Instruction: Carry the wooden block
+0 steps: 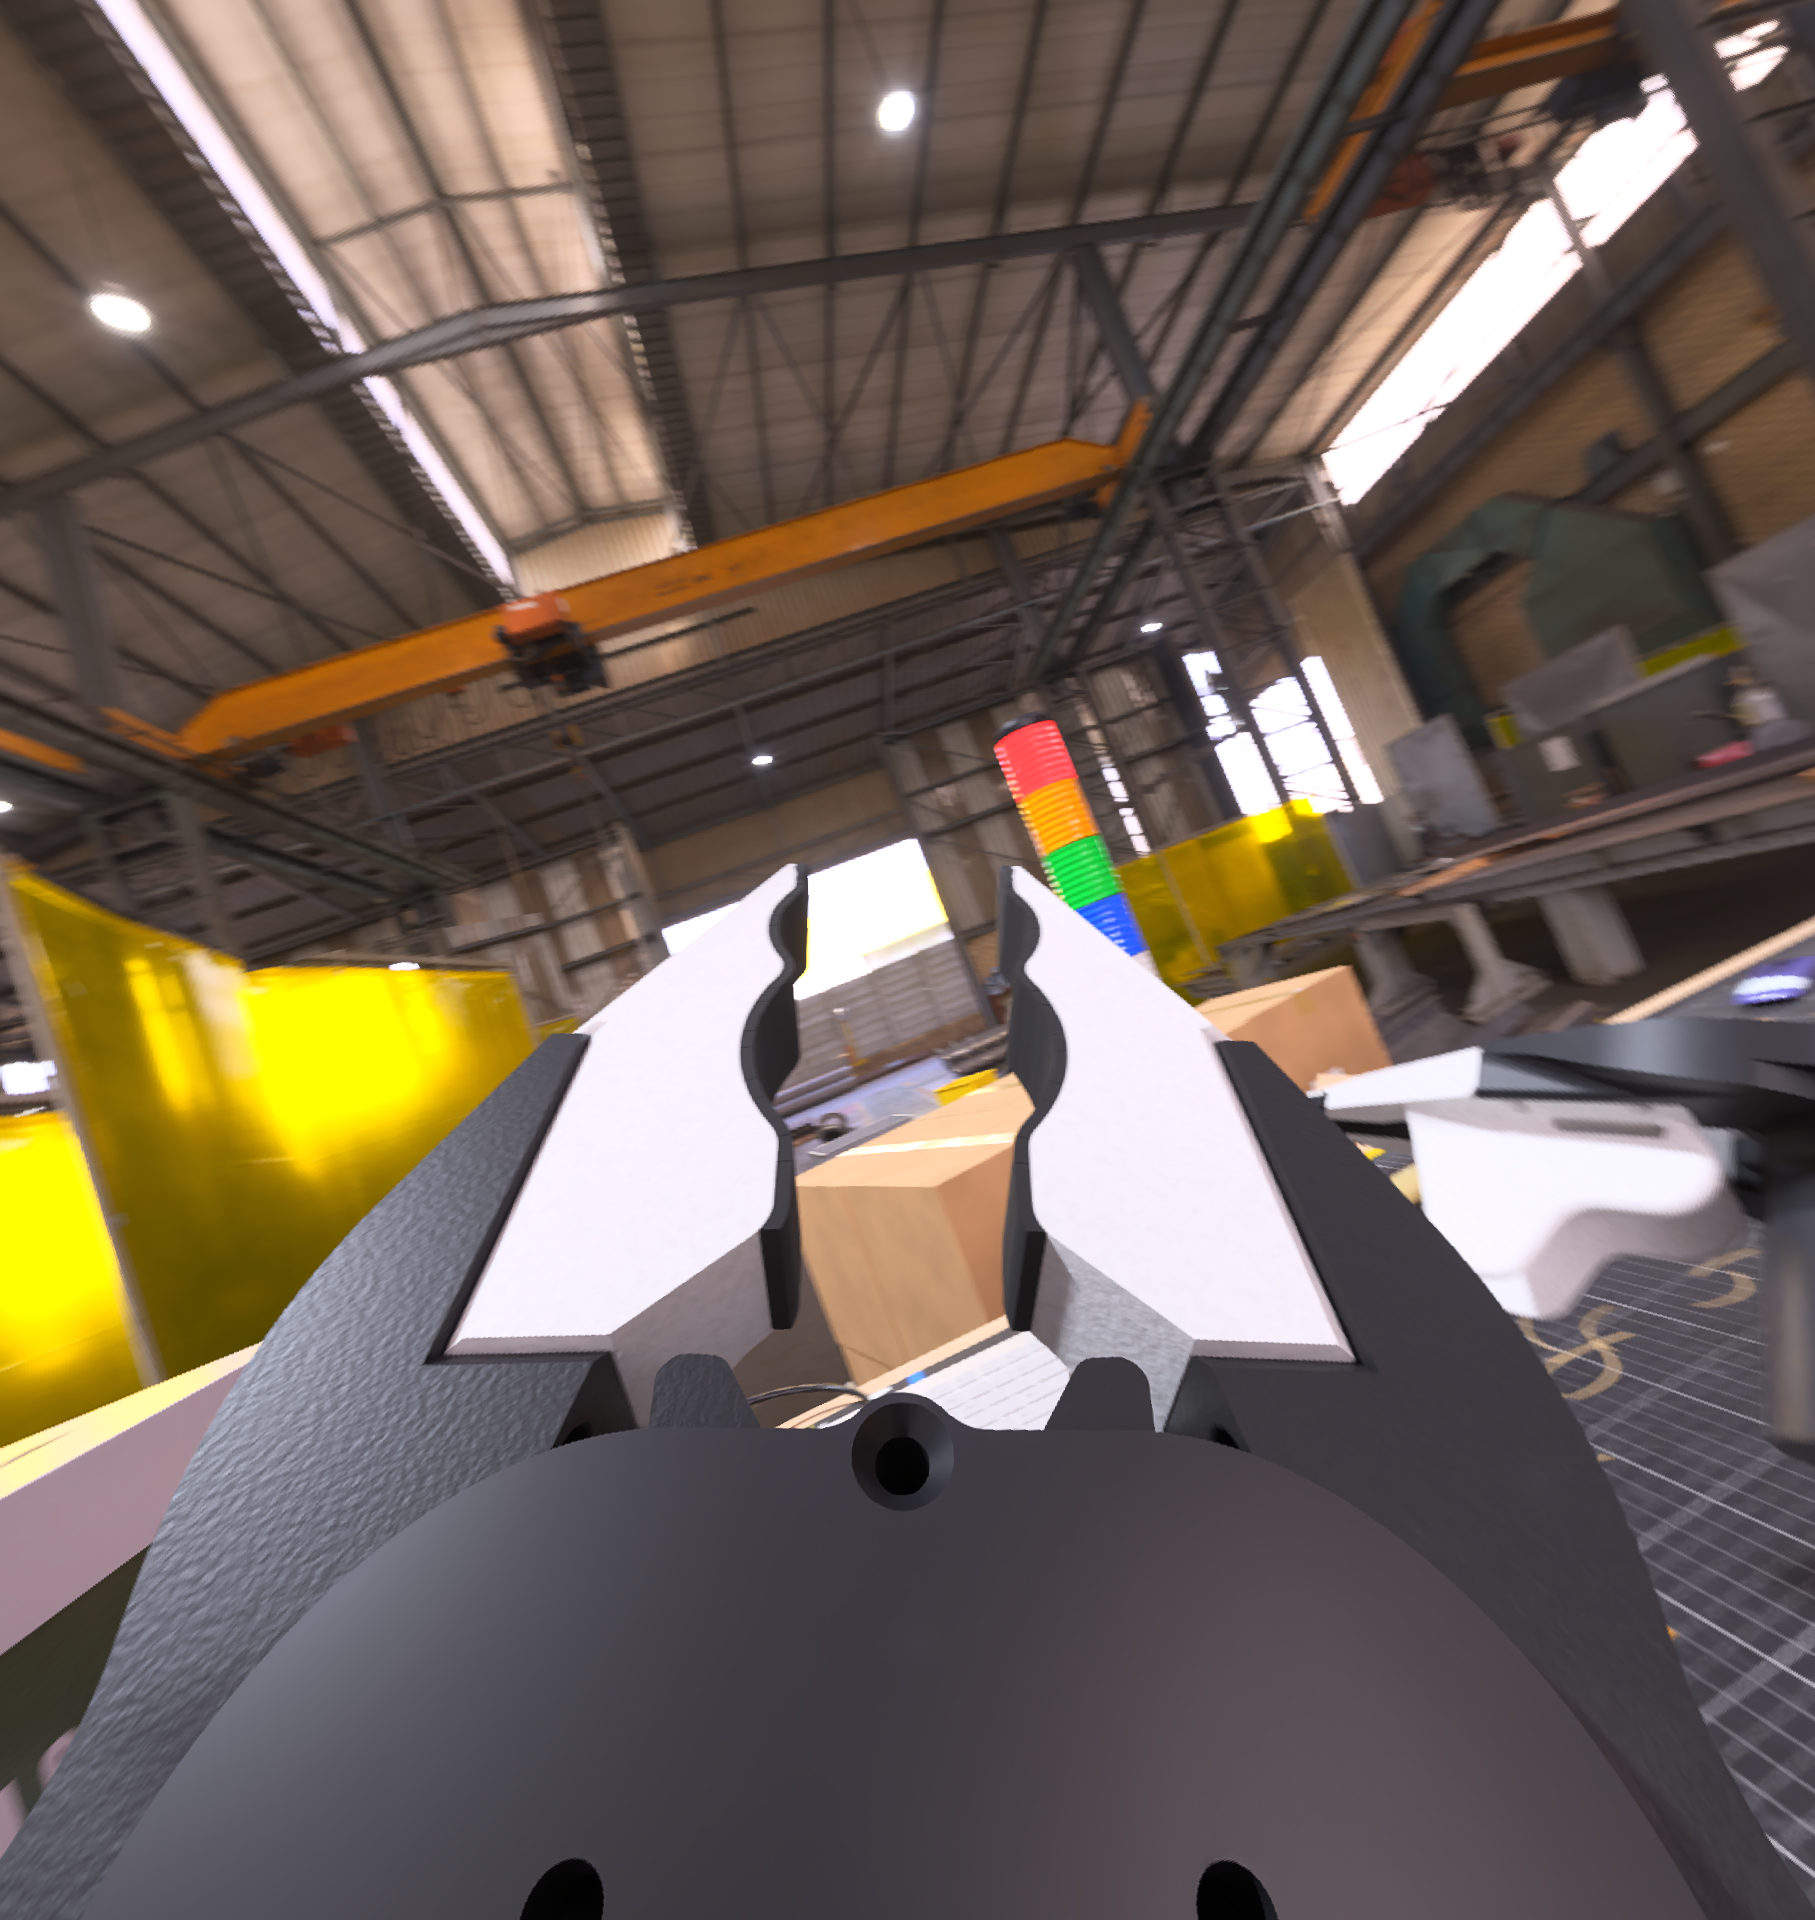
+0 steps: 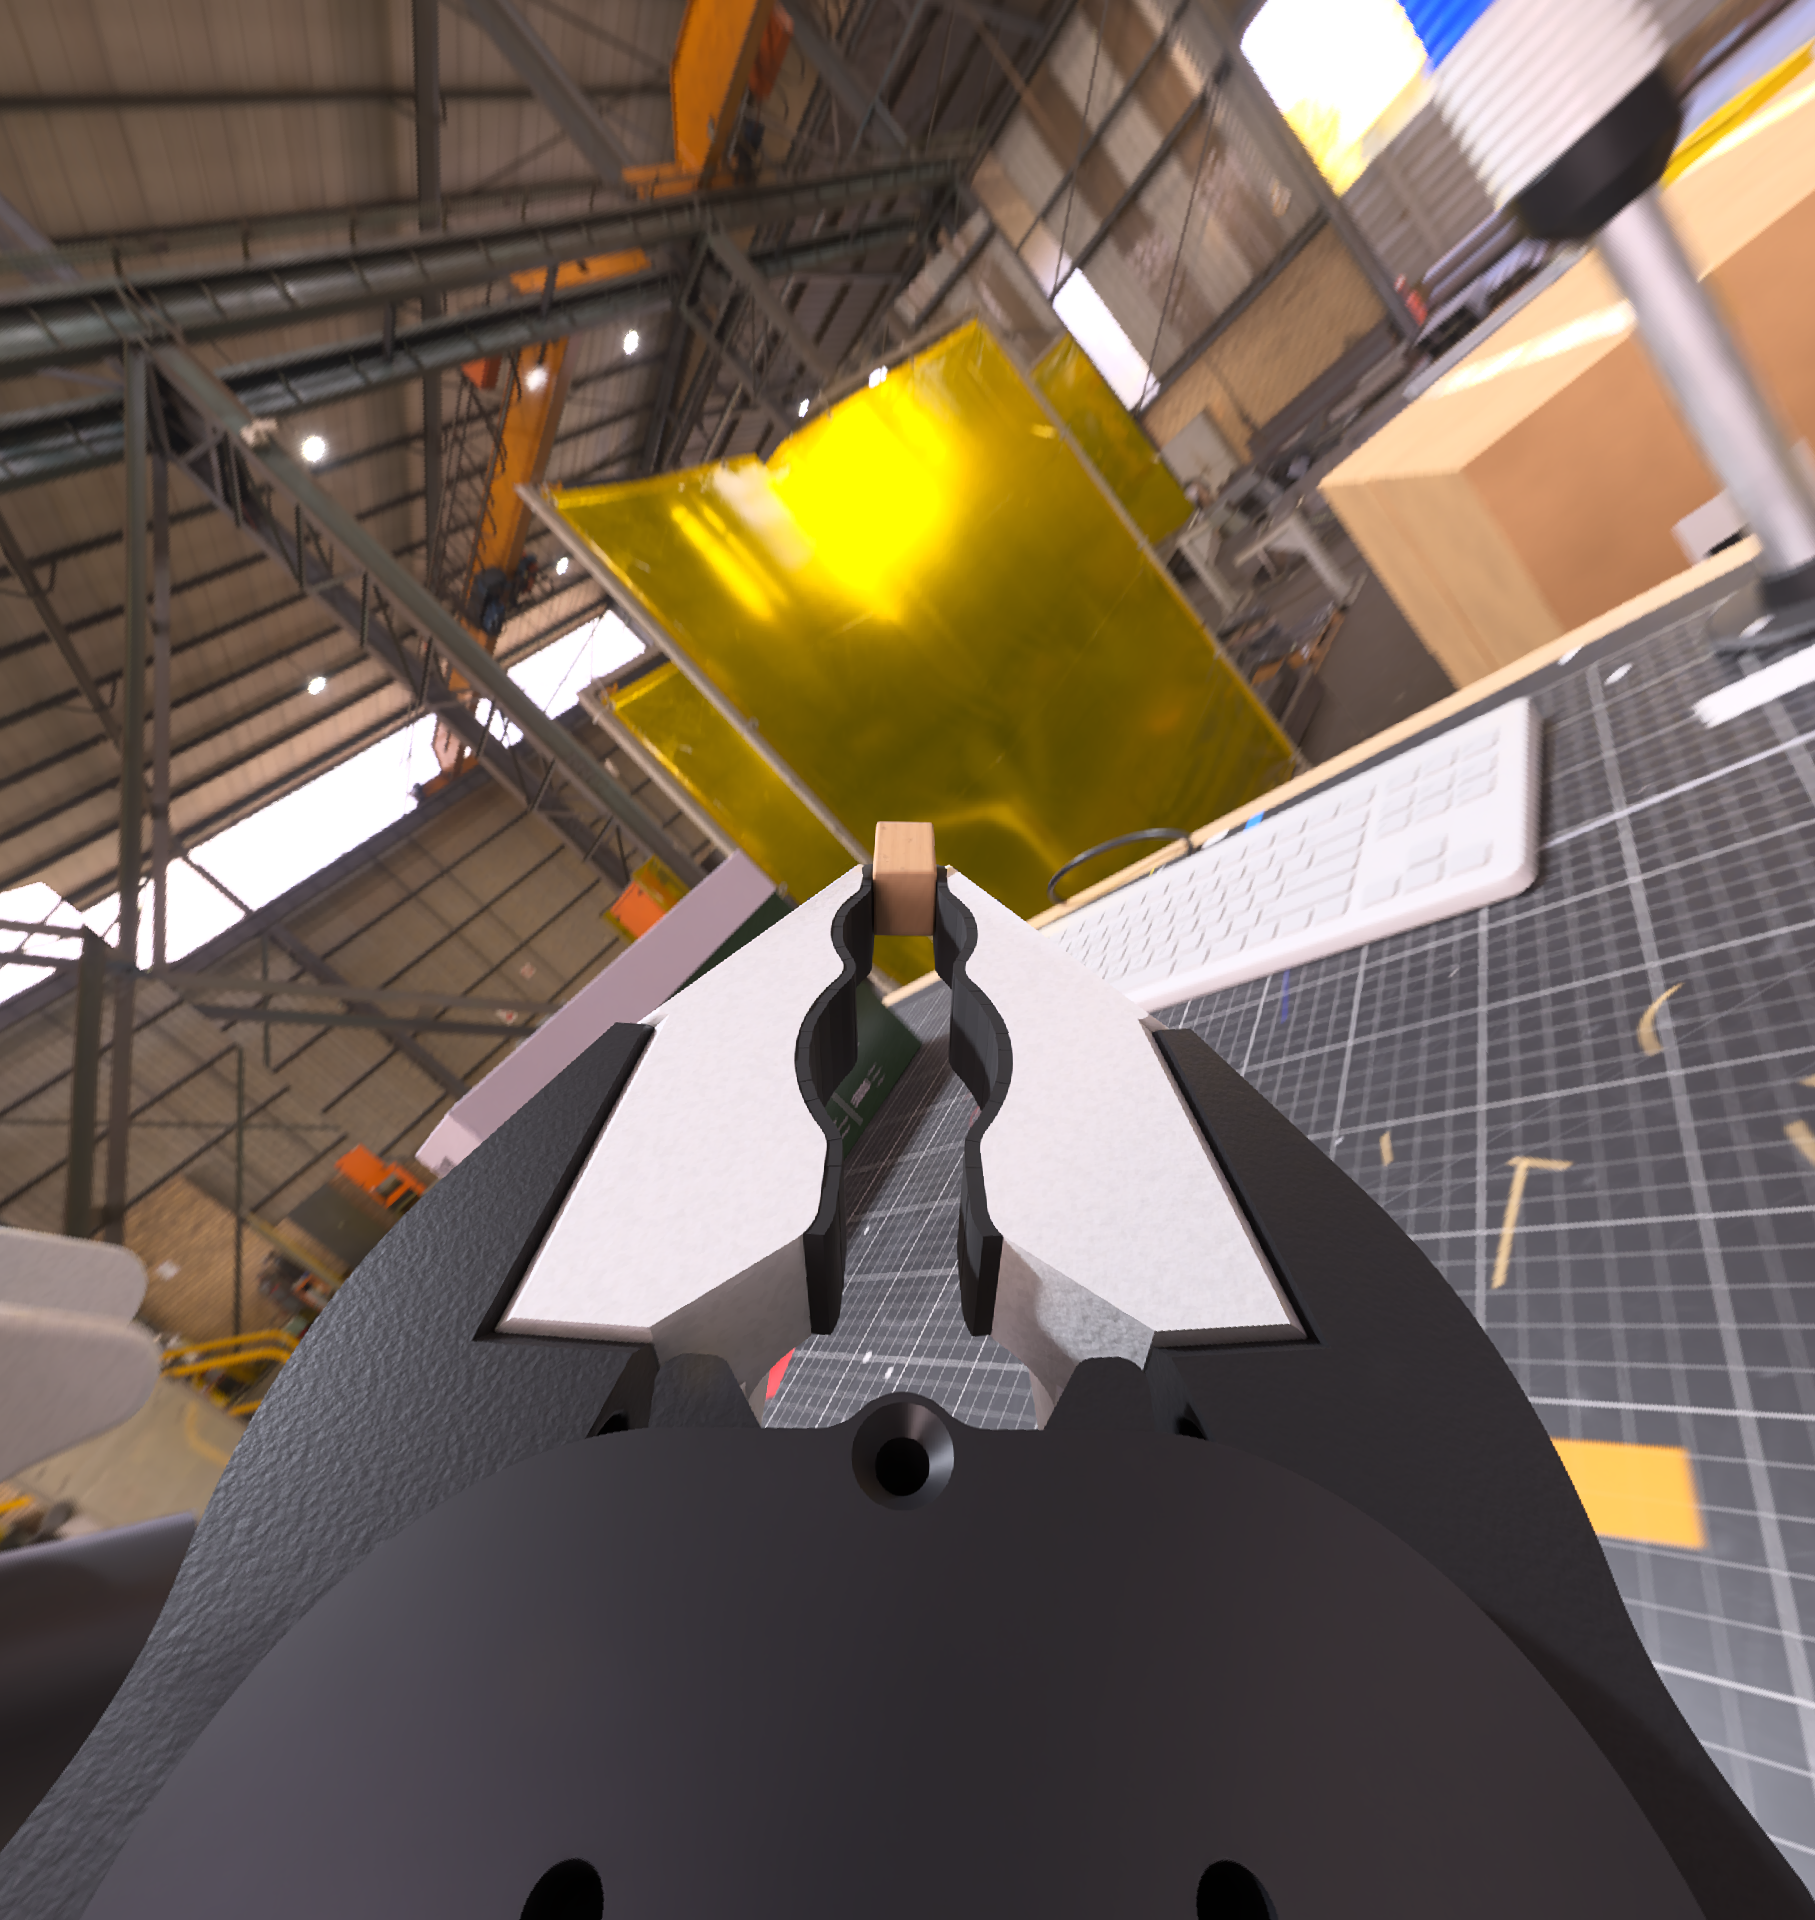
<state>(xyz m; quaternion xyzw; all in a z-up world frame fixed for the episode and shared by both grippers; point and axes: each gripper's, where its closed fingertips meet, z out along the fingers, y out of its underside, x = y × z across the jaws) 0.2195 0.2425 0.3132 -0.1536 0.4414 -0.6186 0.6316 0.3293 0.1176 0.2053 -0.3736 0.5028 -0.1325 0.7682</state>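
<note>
1. Left wrist view: the left gripper [image 1: 905,894] is spread wide with nothing between its fingers, aimed over two cardboard boxes [image 1: 913,1226]. One striped signal tower [image 1: 1064,831] stands beyond. The right gripper [image 1: 1568,1195] shows at the right edge, over the gridded mat [image 1: 1713,1558].

2. Right wrist view: the right gripper [image 2: 905,883] pinches one wooden block [image 2: 903,878] at its fingertips. The block's long axis points upward, its top poking above the tips. One white keyboard [image 2: 1329,862] lies on the mat.
</note>
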